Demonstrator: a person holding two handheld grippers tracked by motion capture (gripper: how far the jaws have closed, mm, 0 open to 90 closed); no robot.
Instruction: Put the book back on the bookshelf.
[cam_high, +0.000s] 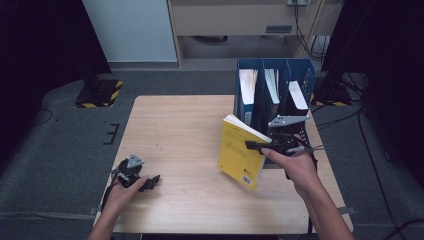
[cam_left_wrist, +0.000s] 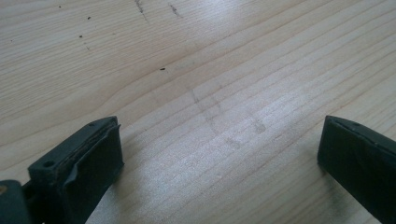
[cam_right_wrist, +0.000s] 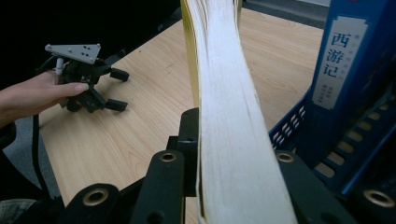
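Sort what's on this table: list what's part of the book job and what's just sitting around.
In the job:
- yellow book, clamped upright in the right gripper
- blue file rack beside it

Not in use:
- left gripper, fingers open, resting on the table
- books already in the rack

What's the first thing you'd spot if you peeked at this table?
The yellow book, held up off the table's right side, clamped in the right gripper. Just behind it stands a blue file rack with books in its slots. The left gripper rests open near the wooden table's left front edge.
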